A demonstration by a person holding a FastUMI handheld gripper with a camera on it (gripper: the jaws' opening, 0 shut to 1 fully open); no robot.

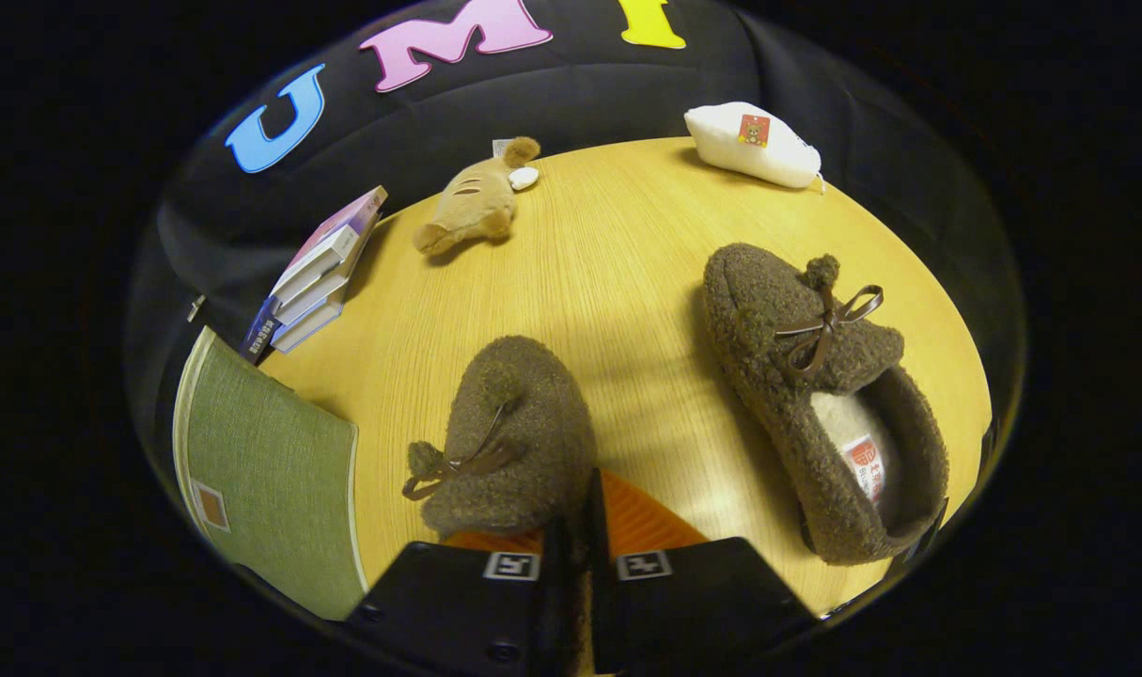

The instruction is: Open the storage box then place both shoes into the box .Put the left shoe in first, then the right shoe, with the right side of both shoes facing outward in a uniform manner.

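Two fuzzy brown shoes with dark bows are on the round wooden table [617, 244]. The nearer shoe [514, 432] points away from me, and its heel end runs in between my fingers. My gripper [575, 517] is shut on that heel rim, with brown fleece showing in the narrow gap. The other shoe [815, 395] lies apart to the right of the fingers, its cream lining and label visible. The green fabric storage box [270, 470], cream-trimmed with a small tag, sits left of the fingers. I cannot tell whether its lid is open.
A stack of books [321, 273] leans beyond the box at the table's left edge. A tan plush animal [472, 207] lies at the far side, and a white plush pouch [754, 141] at the far right. Bare wood lies between the shoes.
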